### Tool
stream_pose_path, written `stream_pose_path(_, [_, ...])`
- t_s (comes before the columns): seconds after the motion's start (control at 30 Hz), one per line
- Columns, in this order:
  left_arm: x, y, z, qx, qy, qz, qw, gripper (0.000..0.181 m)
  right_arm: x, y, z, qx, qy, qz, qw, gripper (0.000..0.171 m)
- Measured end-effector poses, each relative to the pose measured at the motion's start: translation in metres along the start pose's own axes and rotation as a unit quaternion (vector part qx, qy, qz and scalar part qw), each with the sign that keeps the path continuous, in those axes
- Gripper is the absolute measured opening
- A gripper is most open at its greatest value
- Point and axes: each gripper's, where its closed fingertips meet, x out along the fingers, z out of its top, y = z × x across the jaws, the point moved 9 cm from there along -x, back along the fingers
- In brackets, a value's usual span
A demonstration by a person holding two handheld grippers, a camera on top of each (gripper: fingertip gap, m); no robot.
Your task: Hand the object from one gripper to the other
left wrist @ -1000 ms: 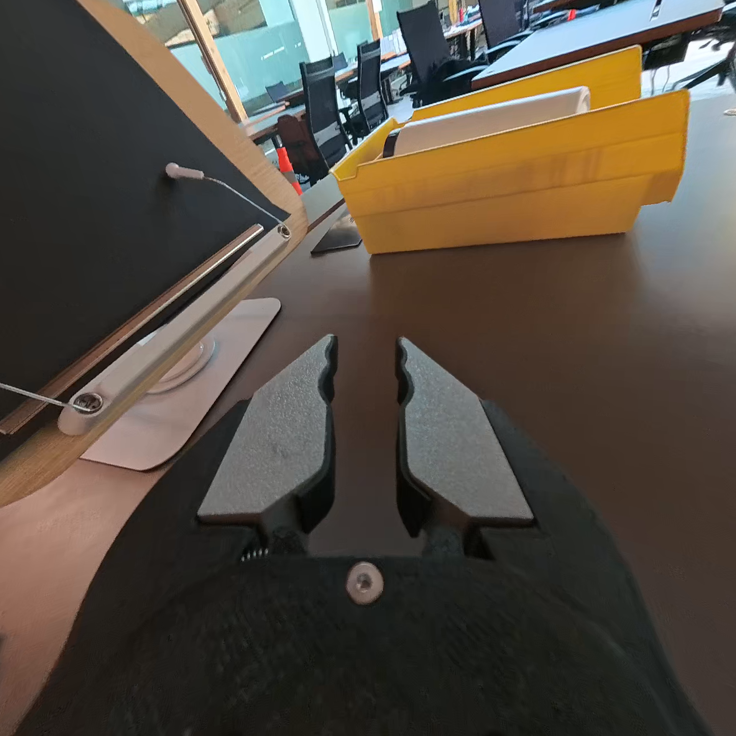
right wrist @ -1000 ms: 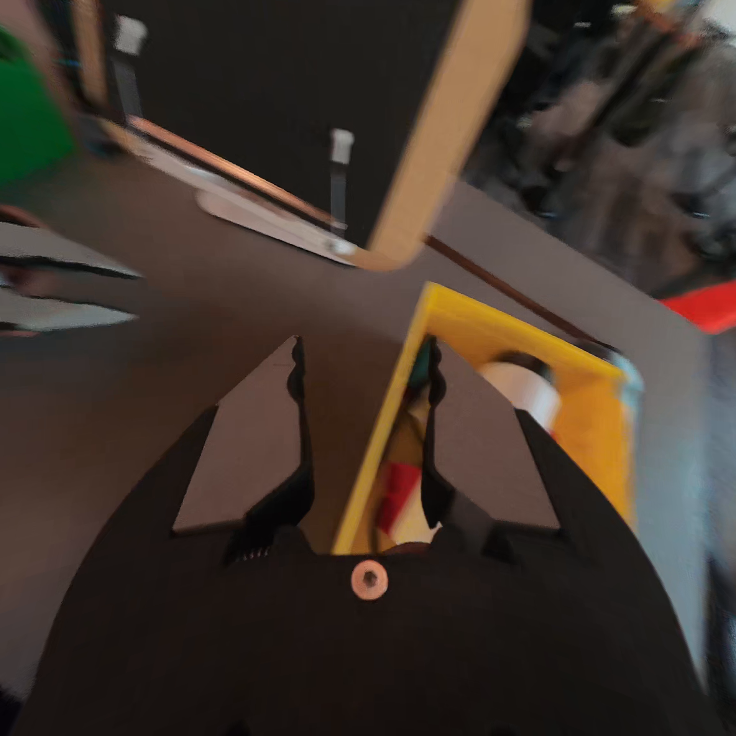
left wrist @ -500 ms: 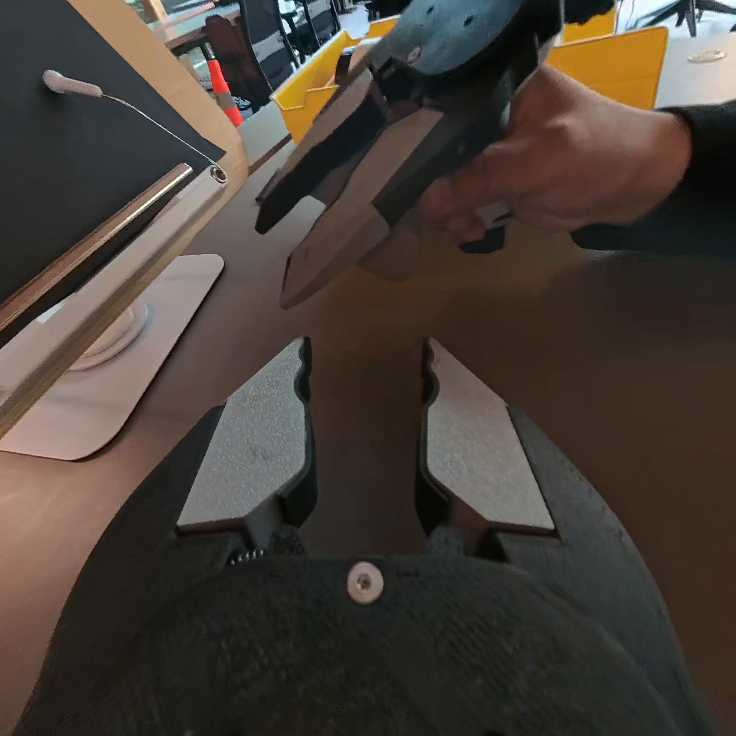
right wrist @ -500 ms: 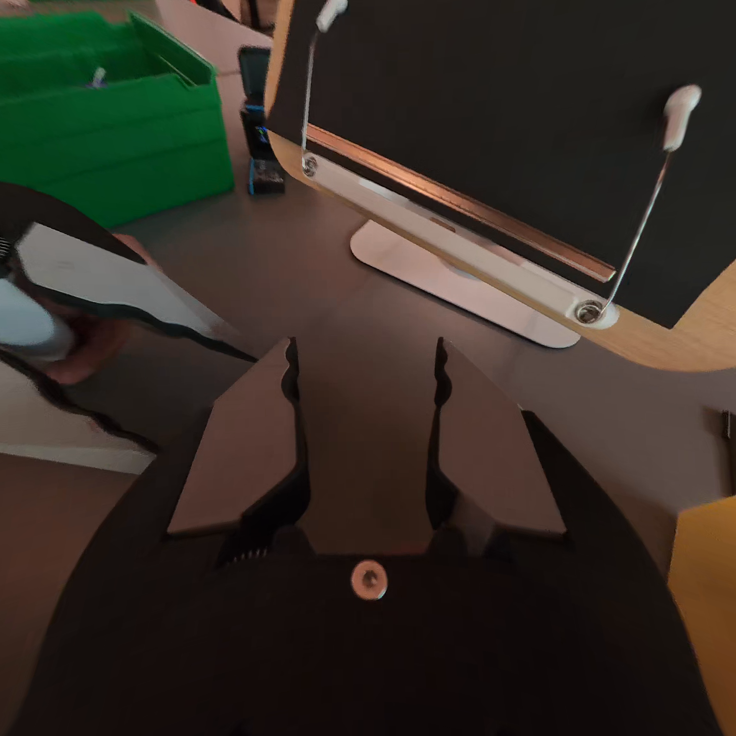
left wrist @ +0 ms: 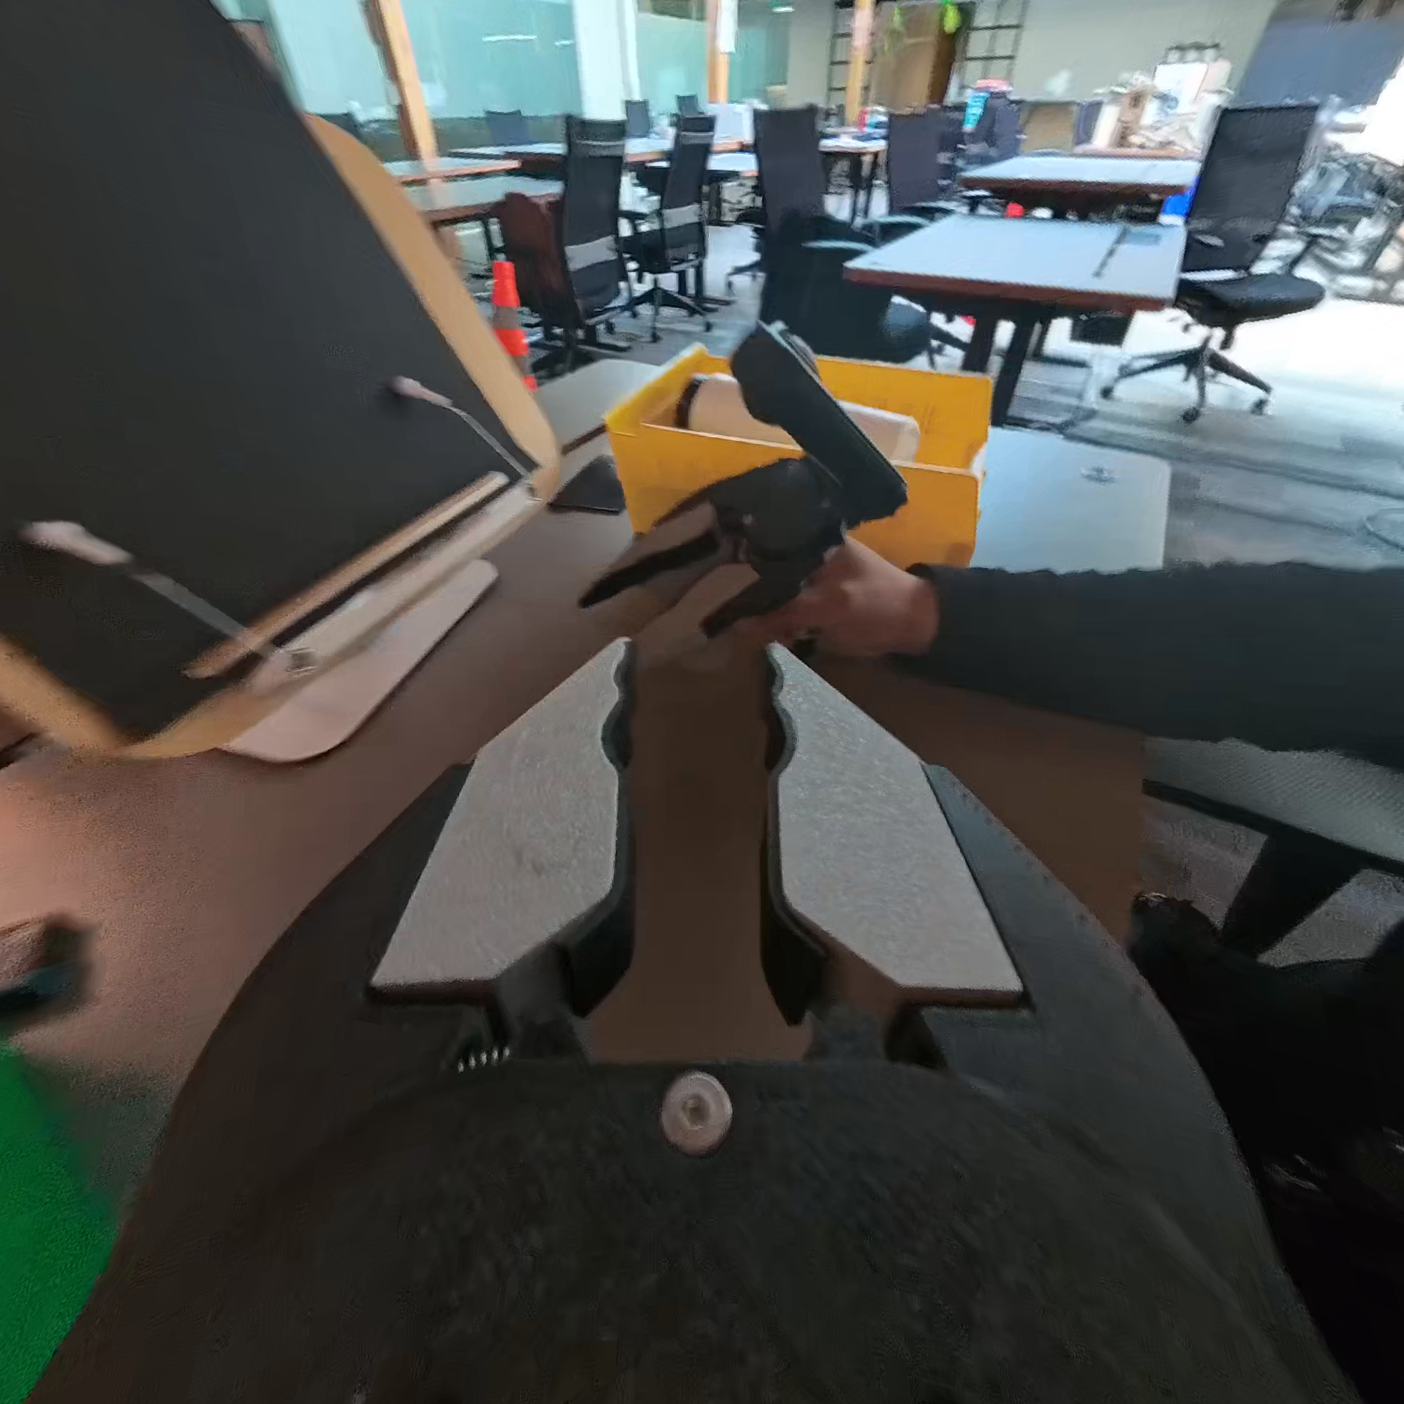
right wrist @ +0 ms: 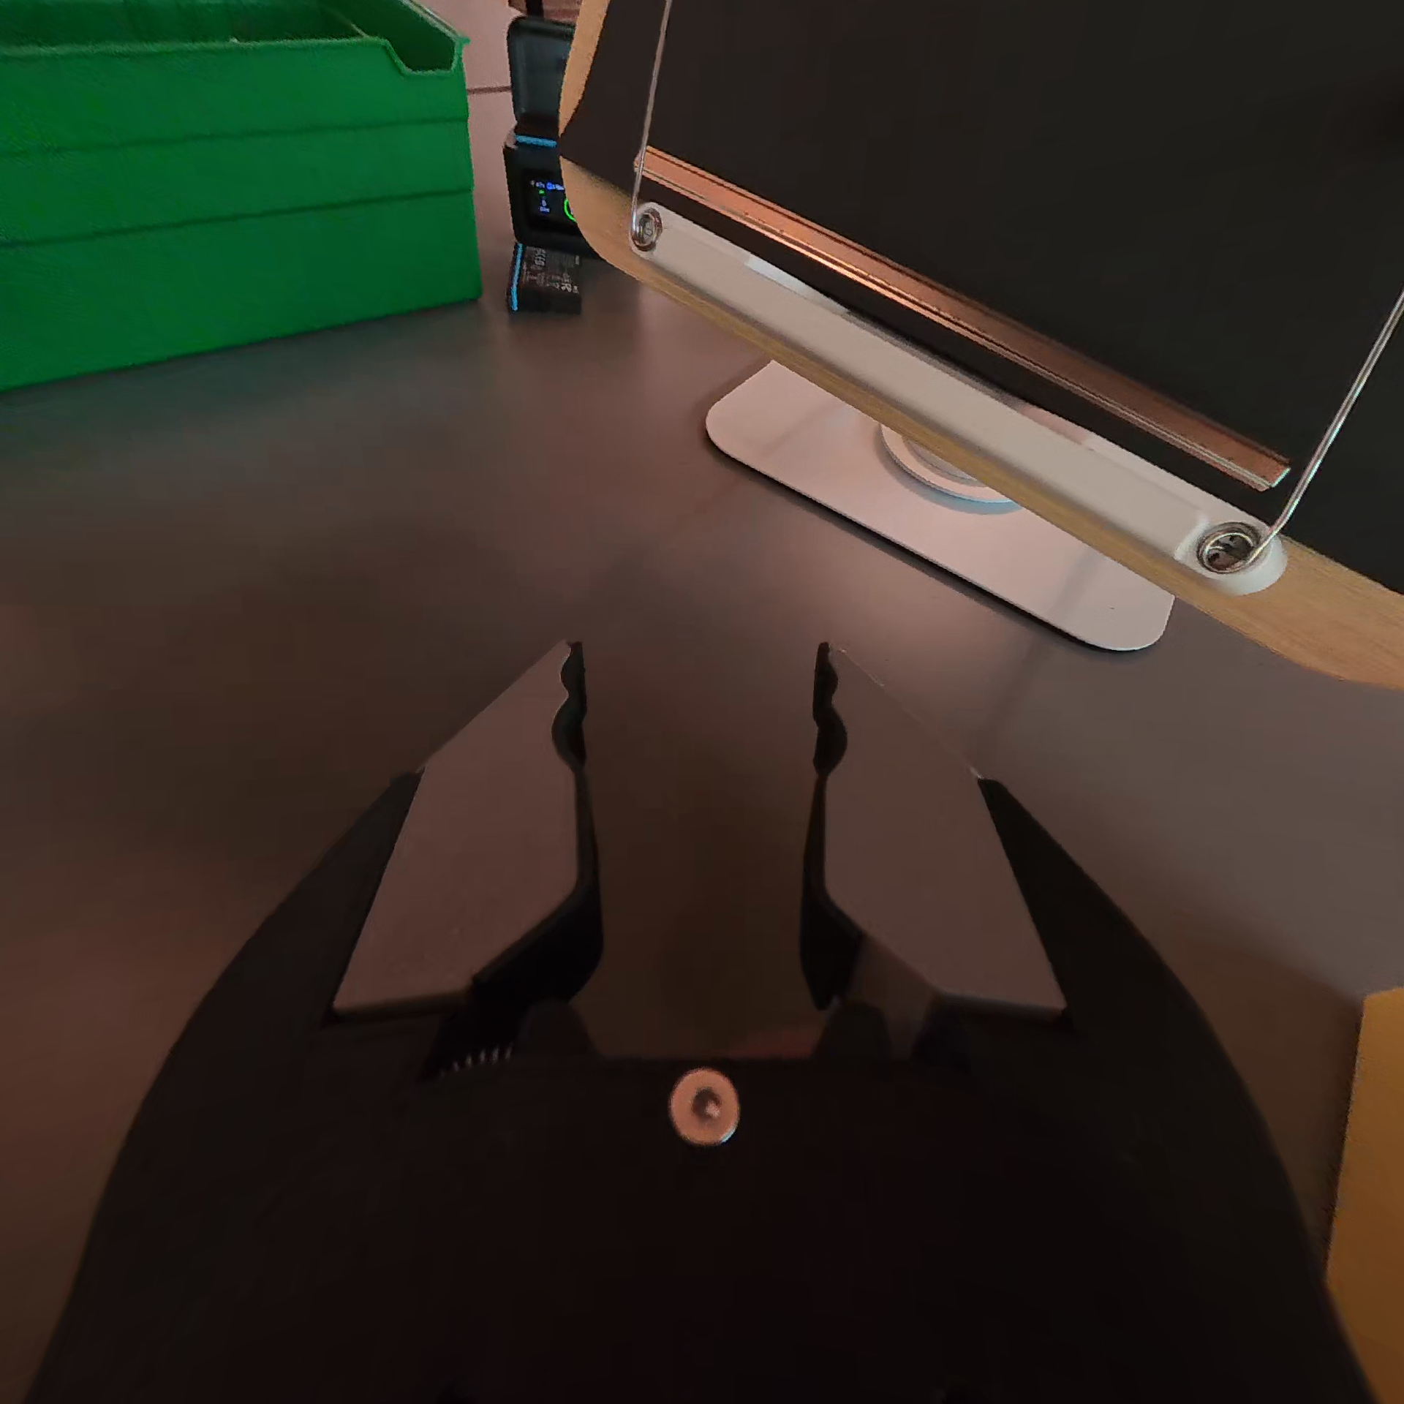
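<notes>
Both my grippers hold nothing: the left gripper (left wrist: 695, 703) has a narrow gap, the right gripper (right wrist: 699, 668) stands wider above the dark table (right wrist: 304, 532). I think the object to hand over is the white roll (left wrist: 729, 414), lying in the far yellow bin (left wrist: 934, 501). I judge that nothing is picked yet.

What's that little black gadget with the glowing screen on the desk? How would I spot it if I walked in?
Find the big green bin on the dark table, then the slanted black board on its white stand next to it. In the narrow gap between them stands the small black device, upright, touching neither as far as I can tell. It is the only lit thing there, its small screen glowing blue and green.
</notes>
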Motion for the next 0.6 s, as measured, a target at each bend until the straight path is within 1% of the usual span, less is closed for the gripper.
stream_pose_path(0.07, [-0.05, 0.021, 0.027, -0.03, -0.009, 0.037, 0.999, 0.033, 0.0, 0.002, 0.0, 0.005, -0.002, 0.004, 1.0, 0.058])
stream_pose_path(0.13, [-0.094, 0.052, 0.042, -0.062, -0.003, 0.1, 0.993, 0.033, 0.0, 0.004, -0.001, 0.007, 0.002, 0.007, 1.0, 0.058])
stream_pose_path(0.2, [-0.126, 0.087, 0.037, -0.085, 0.061, 0.171, 0.98, 0.033, 0.001, 0.005, -0.001, -0.001, 0.007, 0.002, 1.0, 0.058])
stream_pose_path(0.27, [-0.145, 0.116, 0.014, -0.108, 0.146, 0.228, 0.956, 0.034, 0.001, 0.007, -0.001, -0.009, 0.009, 0.0, 1.0, 0.058])
stream_pose_path(0.33, [-0.152, 0.13, -0.014, -0.151, 0.221, 0.222, 0.938, 0.036, 0.001, 0.009, -0.001, -0.012, 0.013, 0.001, 1.0, 0.058])
stream_pose_path(0.37, [-0.152, 0.134, -0.027, -0.175, 0.247, 0.215, 0.929, 0.041, 0.001, 0.009, -0.002, -0.013, 0.014, 0.0, 1.0, 0.058])
stream_pose_path(0.4, [-0.15, 0.138, -0.039, -0.198, 0.261, 0.205, 0.922, 0.045, 0.001, 0.009, -0.002, -0.013, 0.016, -0.002, 1.0, 0.058])
stream_pose_path(0.43, [-0.146, 0.139, -0.05, -0.215, 0.27, 0.191, 0.919, 0.043, 0.001, 0.008, -0.002, -0.011, 0.017, -0.003, 1.0, 0.058])
stream_pose_path(0.5, [-0.134, 0.144, -0.068, -0.23, 0.291, 0.184, 0.91, 0.04, 0.0, 0.006, -0.002, -0.004, 0.015, -0.004, 1.0, 0.058])
stream_pose_path(0.6, [-0.113, 0.148, -0.094, -0.226, 0.366, 0.173, 0.886, 0.048, -0.001, 0.002, -0.003, 0.01, 0.011, -0.002, 1.0, 0.058])
